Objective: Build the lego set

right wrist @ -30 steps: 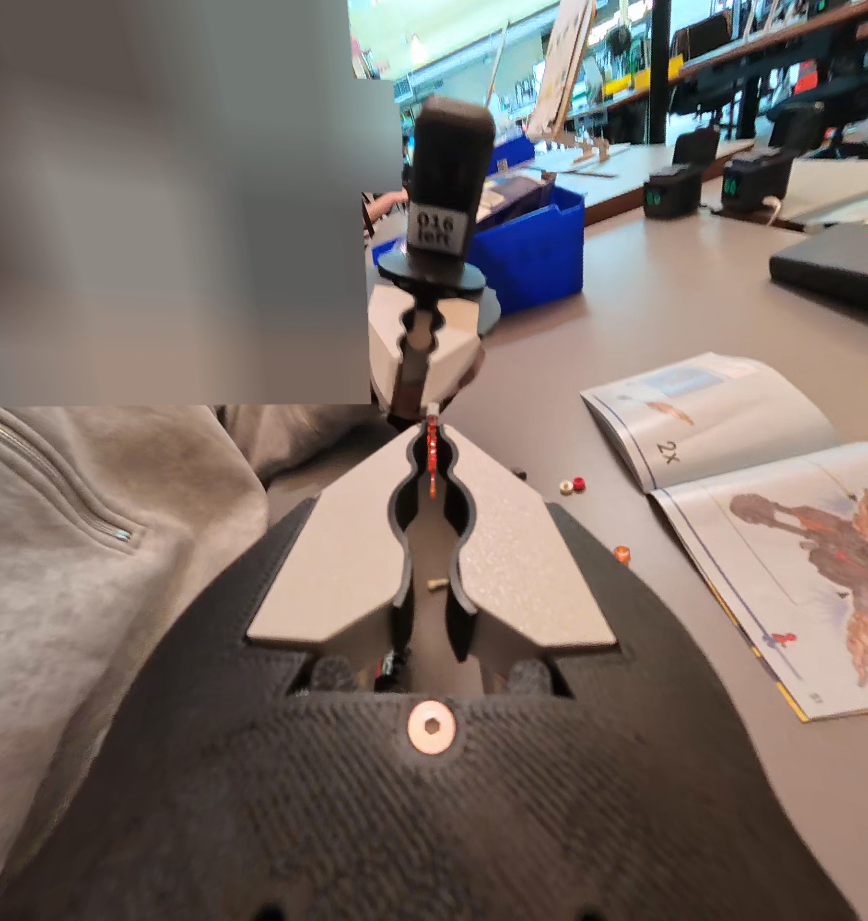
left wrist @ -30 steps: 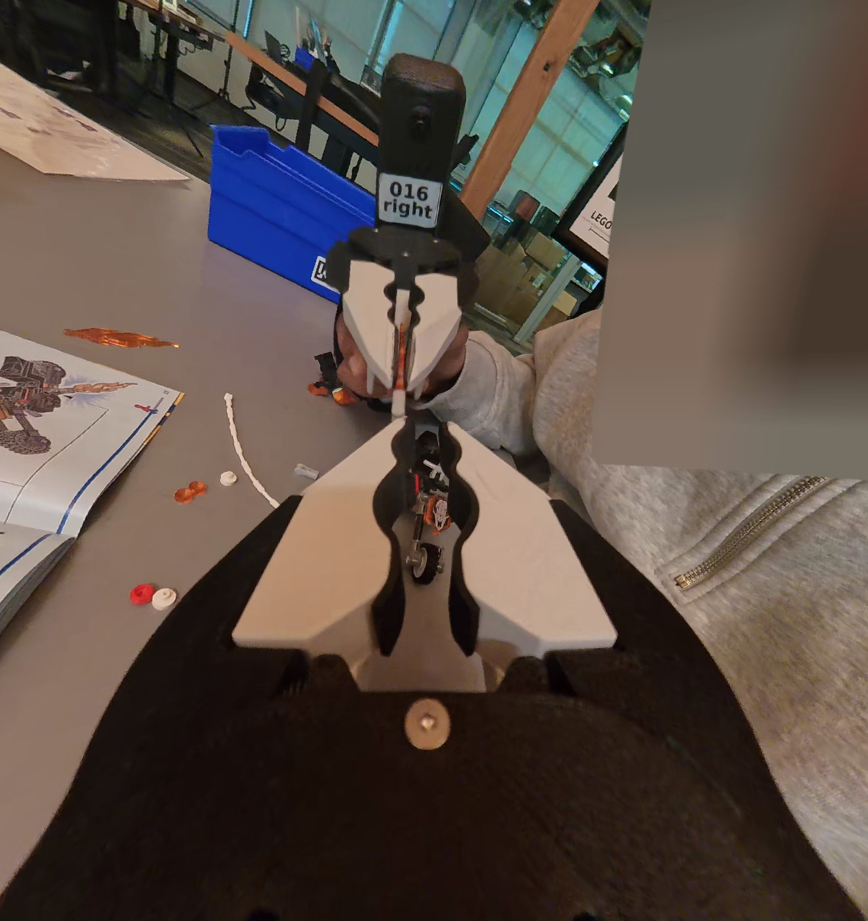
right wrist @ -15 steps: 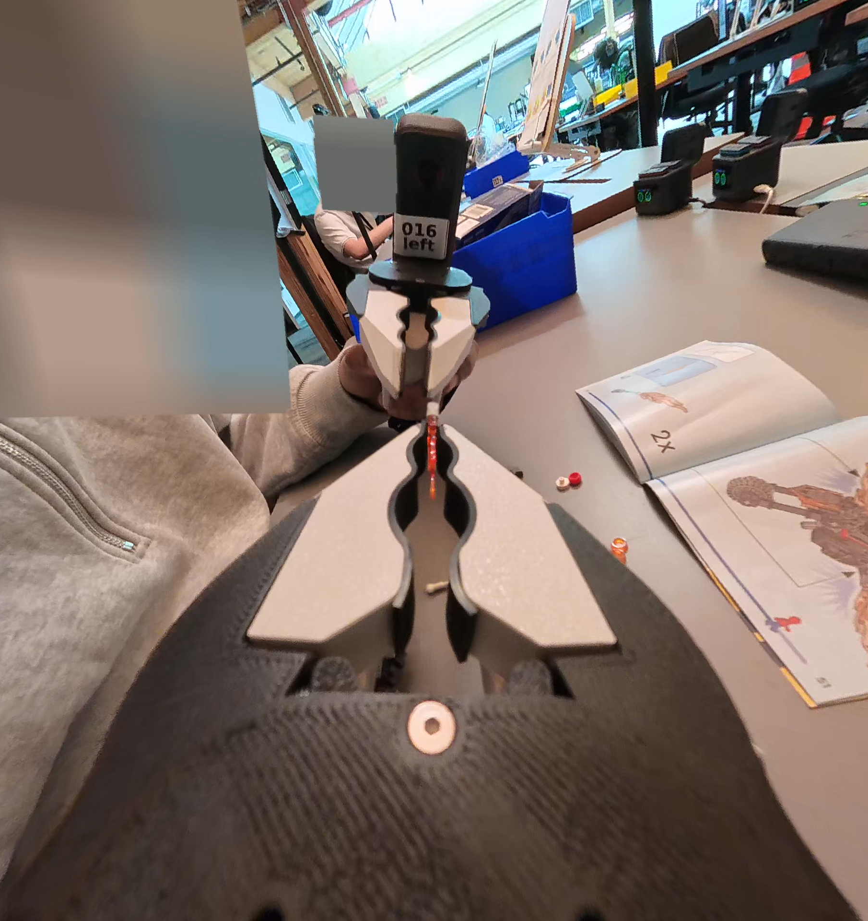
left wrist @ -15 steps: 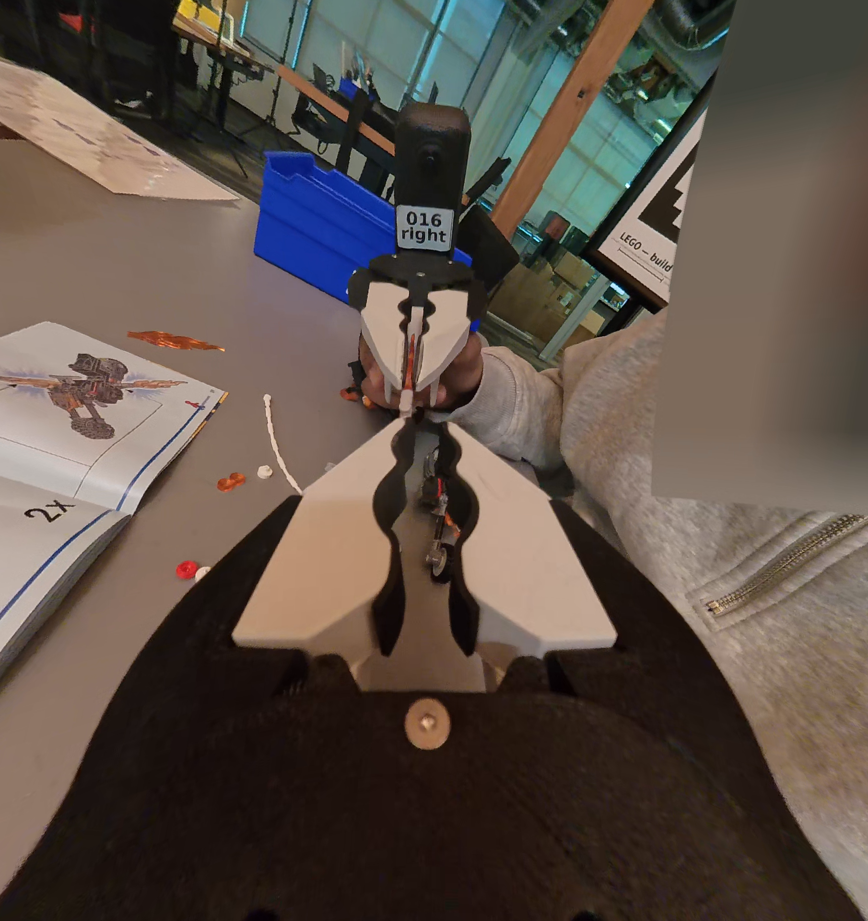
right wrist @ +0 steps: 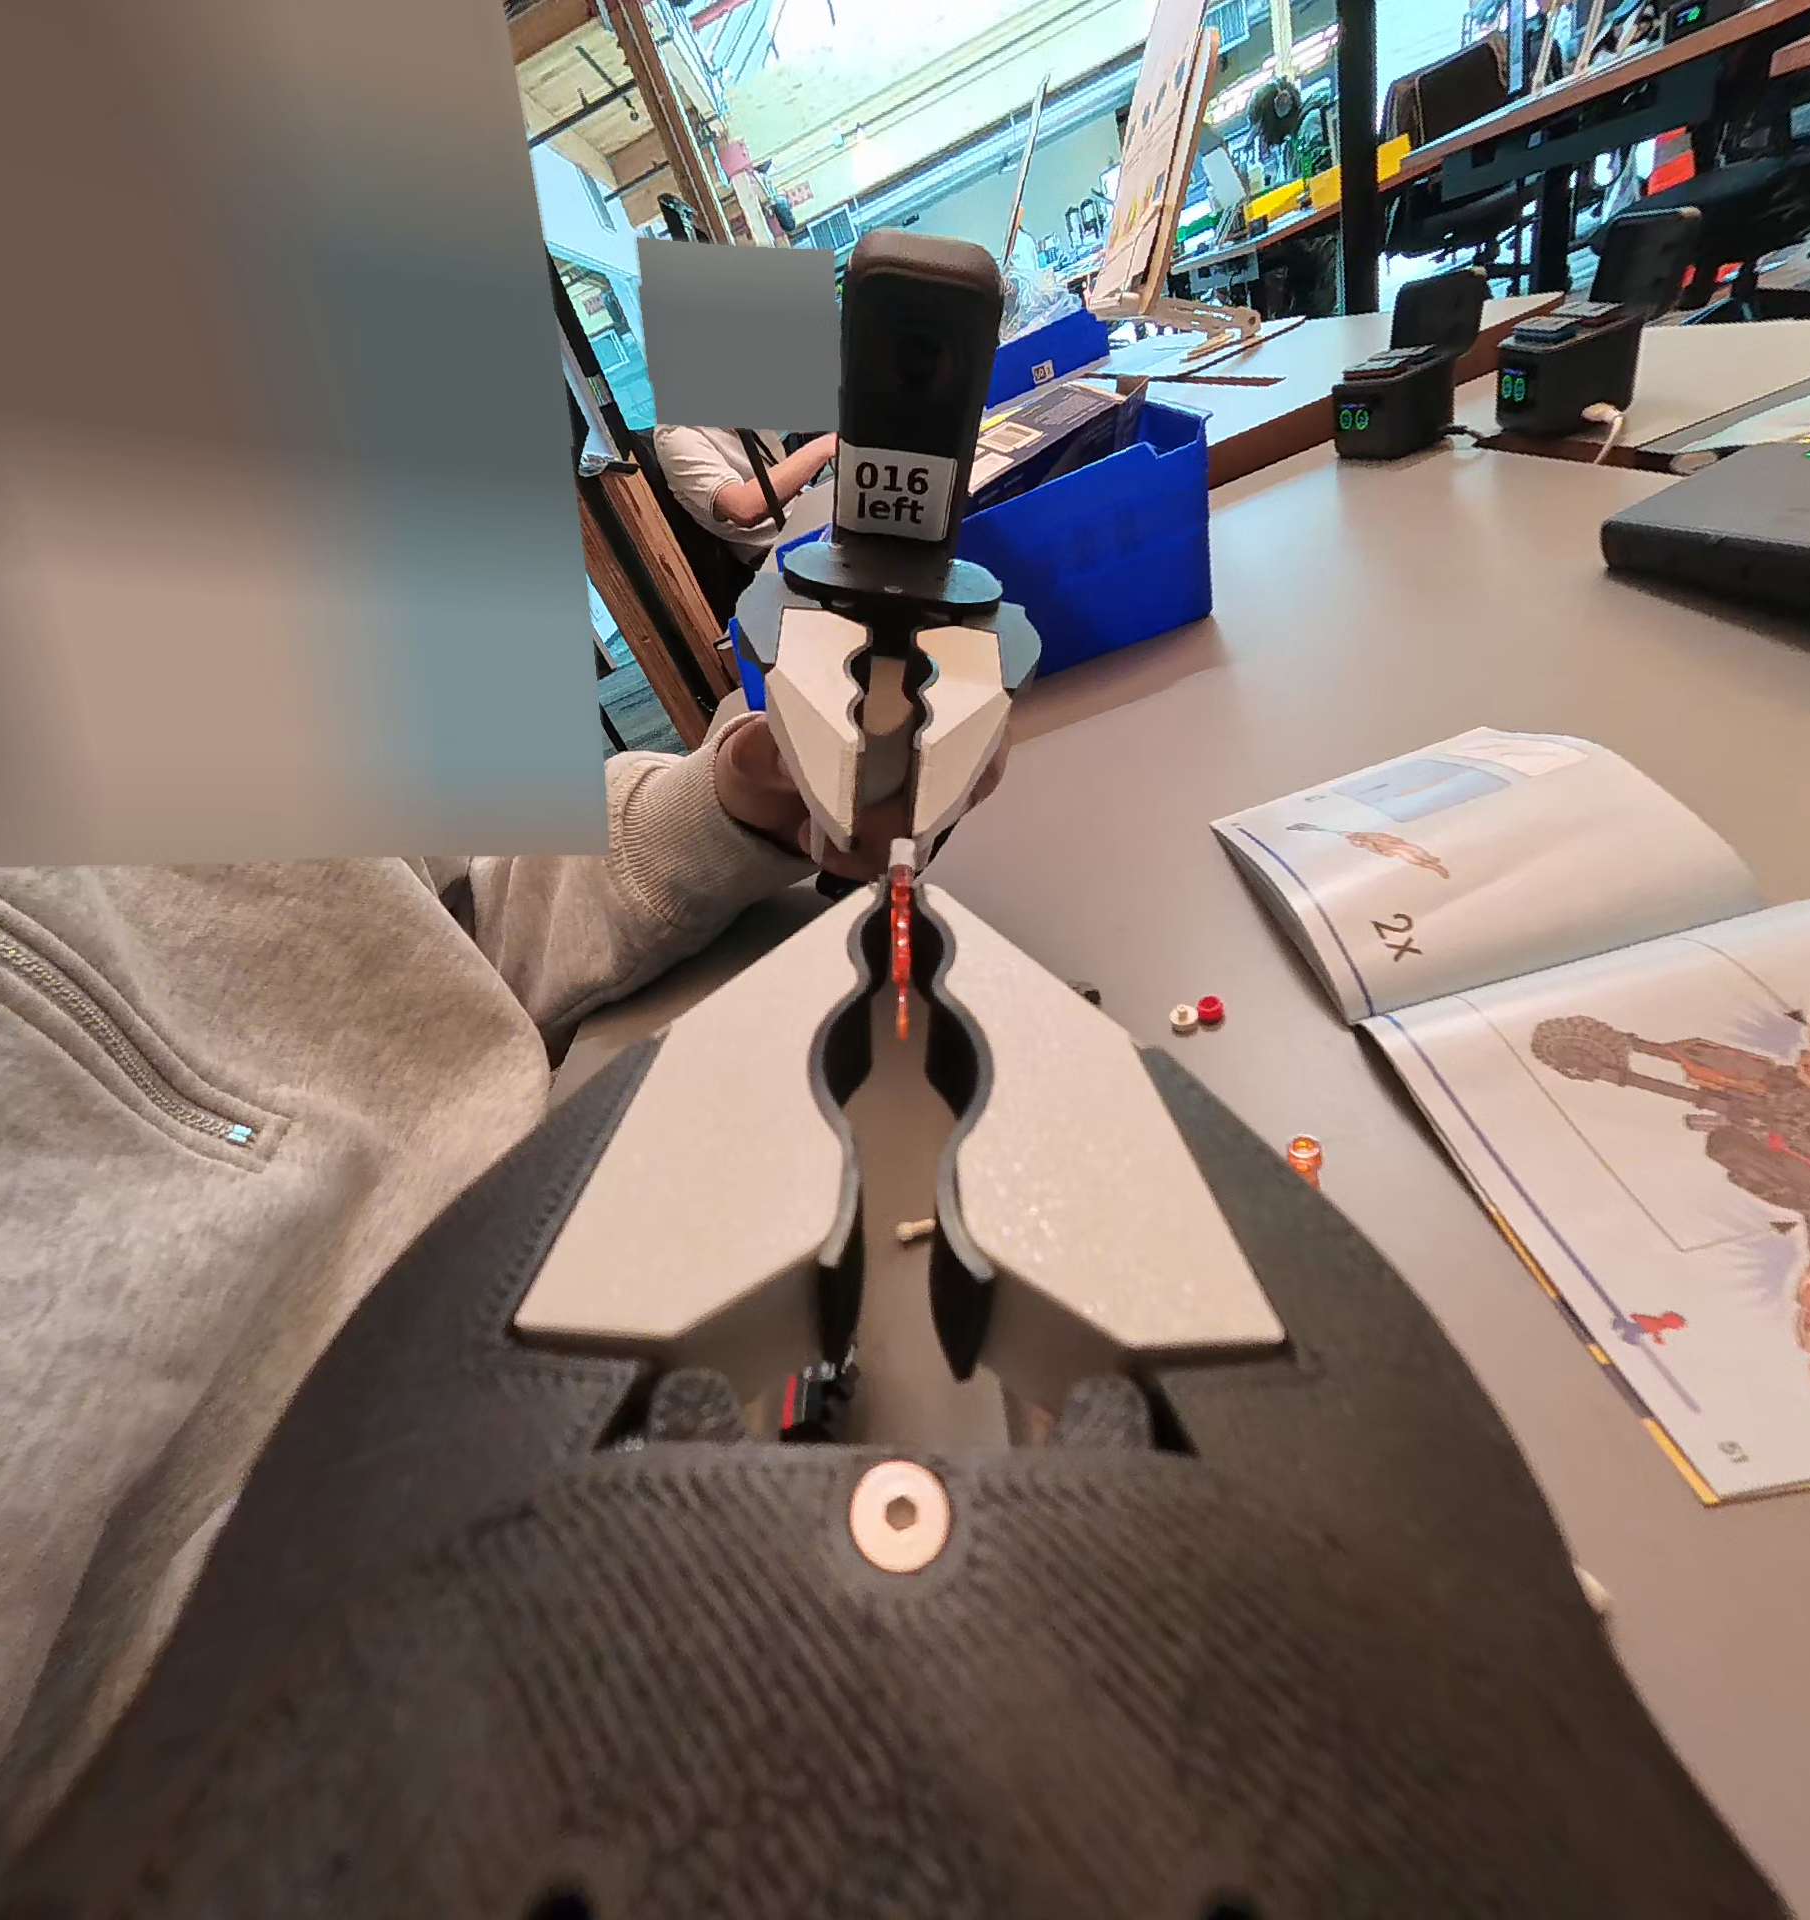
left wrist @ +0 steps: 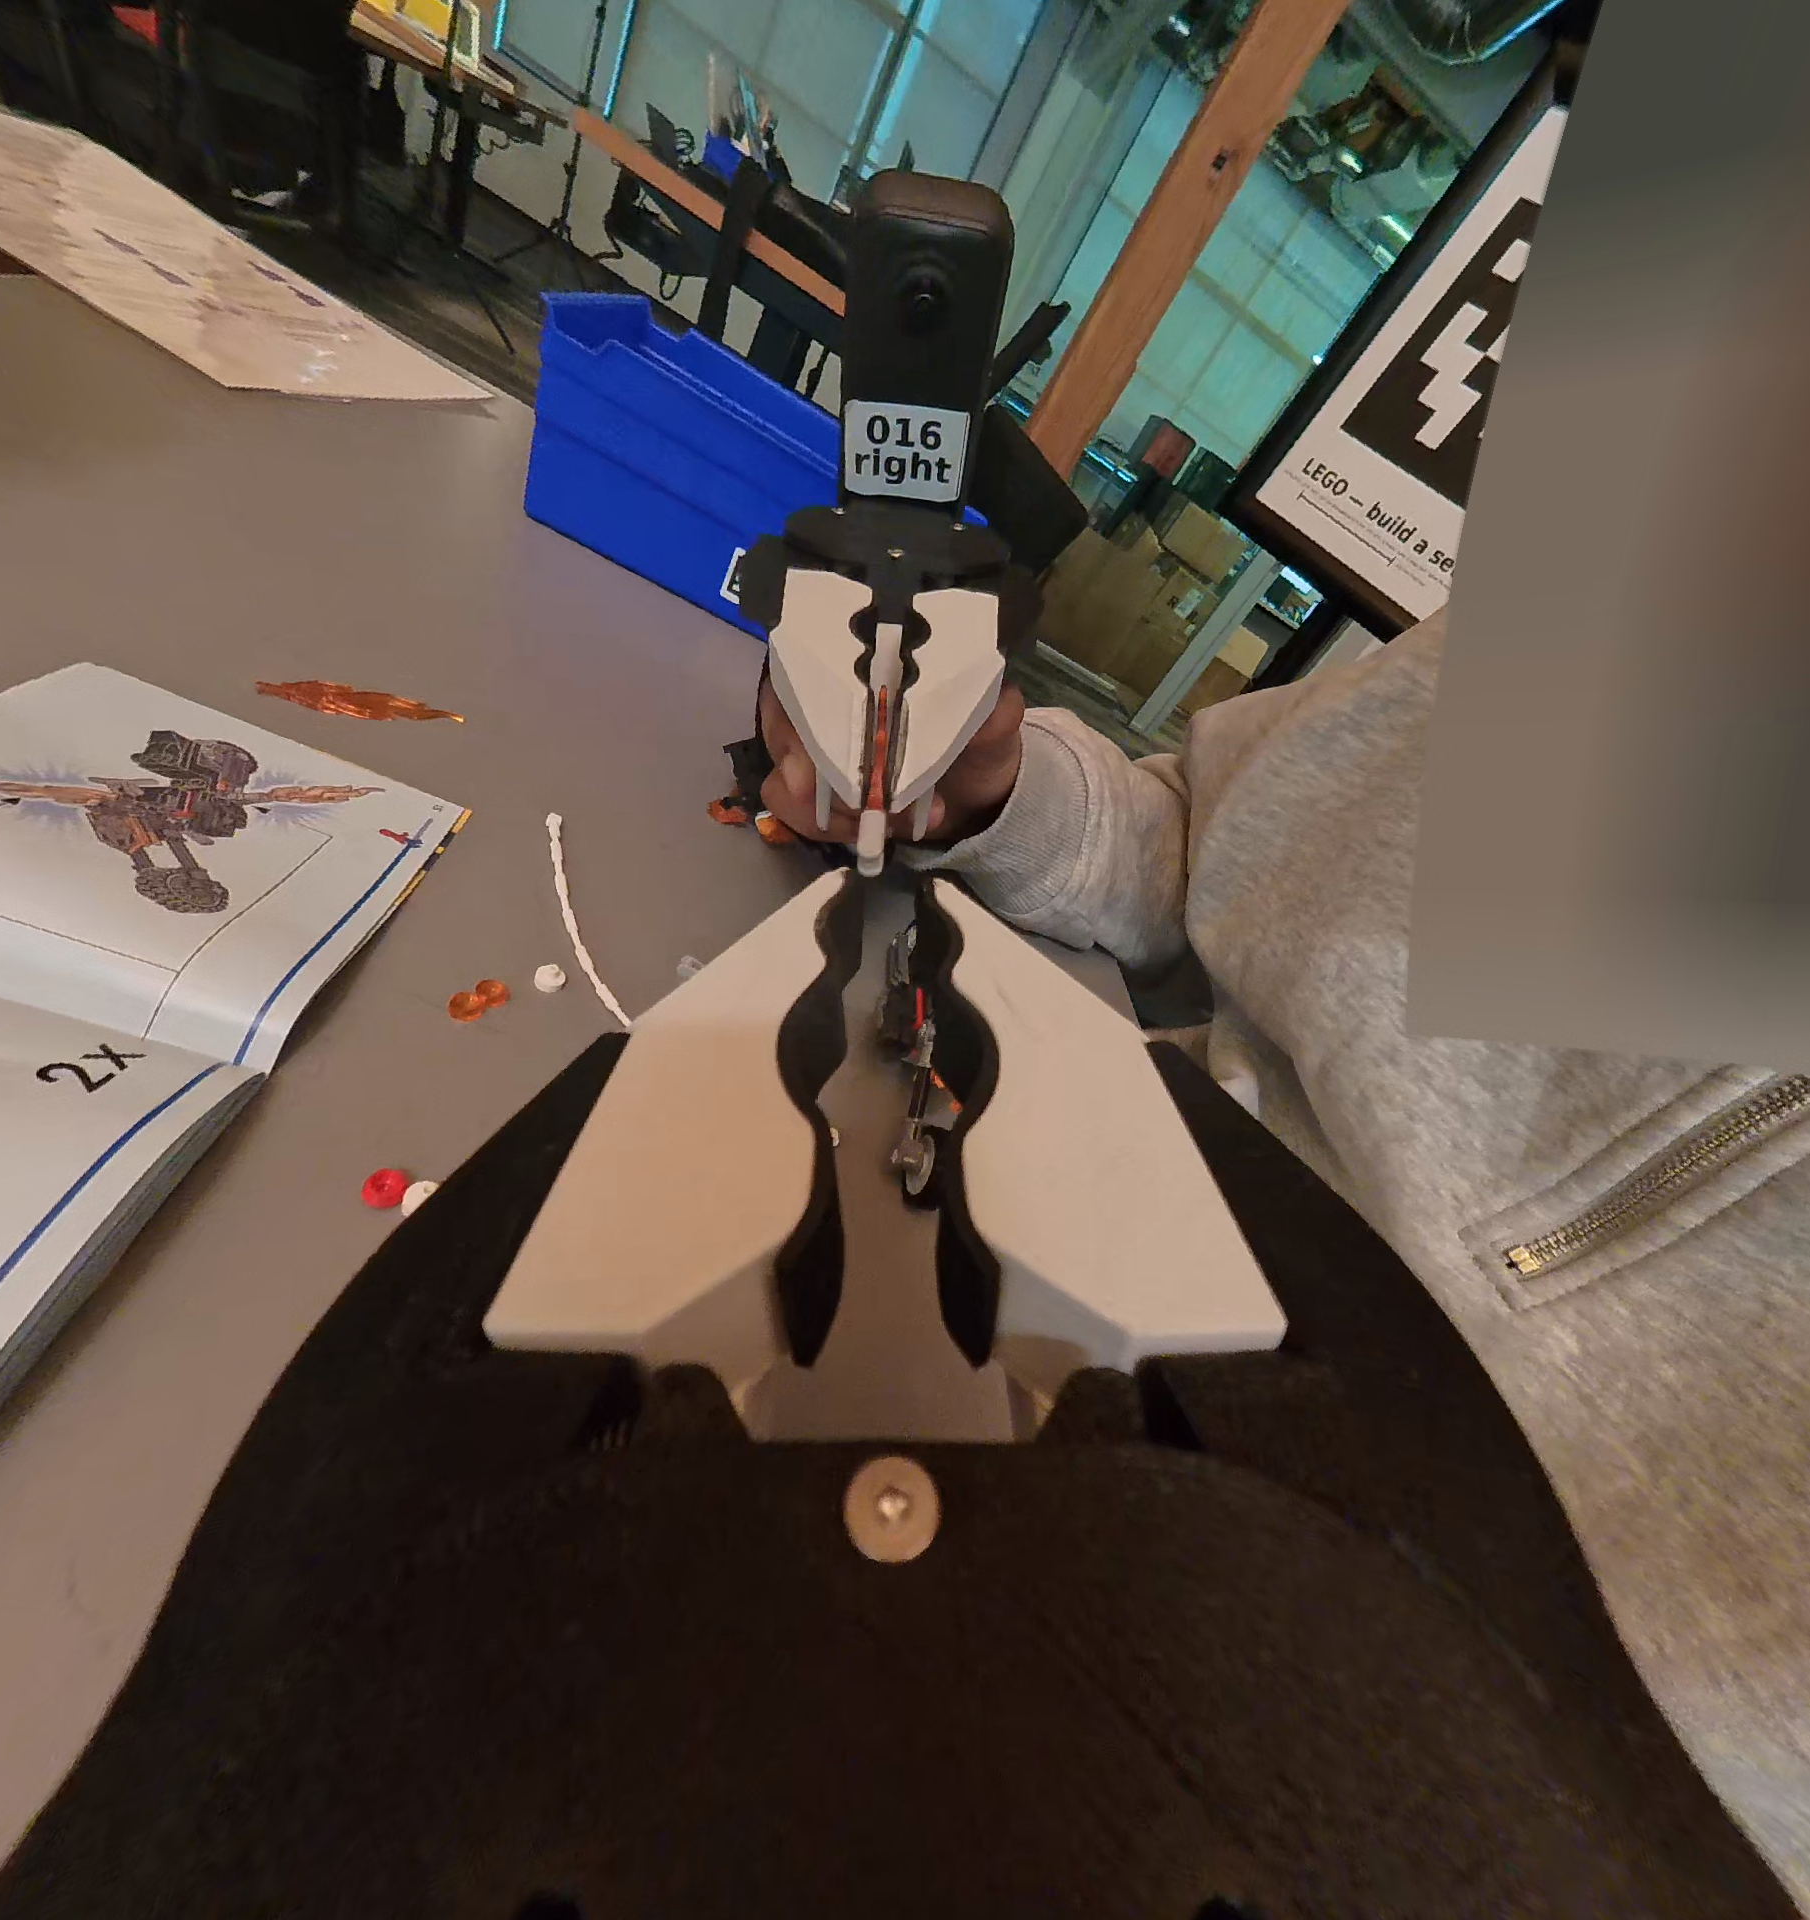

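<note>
We hold both grippers nose to nose above the grey table (left wrist: pixel 257 540), their tips almost meeting. Our right gripper (right wrist: pixel 896 899) is clamped on a thin translucent orange flame piece (right wrist: pixel 899 966) with a small white end that pokes out past the tips; in the left wrist view the same piece (left wrist: pixel 877 764) stands upright between the closed fingers of that gripper (left wrist: pixel 873 831).

Our left gripper (left wrist: pixel 885 883) stands narrow at the tips with a slim gap; in the right wrist view its tips (right wrist: pixel 870 831) are also a little apart. Whether it grips anything we cannot tell. Seen through its gap, a small dark lego model (left wrist: pixel 911 1049) with a grey wheel lies below, near the table edge closest to us.

Toward the left edge of the table lies the open instruction booklet (left wrist: pixel 132 883). Beside it sit a second orange flame piece (left wrist: pixel 355 701), a white chain strip (left wrist: pixel 574 914), two orange studs (left wrist: pixel 477 1000), a white stud (left wrist: pixel 548 977) and a red stud (left wrist: pixel 383 1187). A blue bin (left wrist: pixel 662 447) stands at the far edge.
</note>
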Available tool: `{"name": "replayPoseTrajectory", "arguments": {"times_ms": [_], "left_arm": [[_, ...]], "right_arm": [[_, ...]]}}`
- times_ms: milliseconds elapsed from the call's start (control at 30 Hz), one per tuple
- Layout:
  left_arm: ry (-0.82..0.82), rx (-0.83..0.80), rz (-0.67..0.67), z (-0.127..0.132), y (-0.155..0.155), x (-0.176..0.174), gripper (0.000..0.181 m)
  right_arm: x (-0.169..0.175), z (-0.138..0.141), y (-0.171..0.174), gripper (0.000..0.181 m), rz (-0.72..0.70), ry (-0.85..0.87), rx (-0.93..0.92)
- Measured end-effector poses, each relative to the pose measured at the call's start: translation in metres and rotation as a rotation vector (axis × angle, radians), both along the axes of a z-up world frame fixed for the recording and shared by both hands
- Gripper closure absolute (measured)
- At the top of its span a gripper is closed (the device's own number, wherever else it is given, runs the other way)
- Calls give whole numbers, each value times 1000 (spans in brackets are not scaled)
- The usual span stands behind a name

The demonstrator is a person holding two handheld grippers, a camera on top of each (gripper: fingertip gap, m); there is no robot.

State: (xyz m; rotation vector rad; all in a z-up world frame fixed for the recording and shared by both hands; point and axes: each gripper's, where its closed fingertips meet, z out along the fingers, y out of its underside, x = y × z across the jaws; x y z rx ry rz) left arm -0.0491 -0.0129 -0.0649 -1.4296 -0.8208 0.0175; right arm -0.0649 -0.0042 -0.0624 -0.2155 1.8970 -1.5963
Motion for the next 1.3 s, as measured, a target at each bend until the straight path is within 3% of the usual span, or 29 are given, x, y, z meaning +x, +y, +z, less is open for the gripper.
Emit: {"name": "replayPoseTrajectory", "arguments": {"times_ms": [567, 1300], "left_arm": [[5, 12, -3, 2, 3, 0, 165], [25, -40, -18, -2, 9, 2, 179]], "right_arm": [[8, -7, -4, 181, 20, -3, 21], [14, 1, -4, 181, 5, 42, -21]]}}
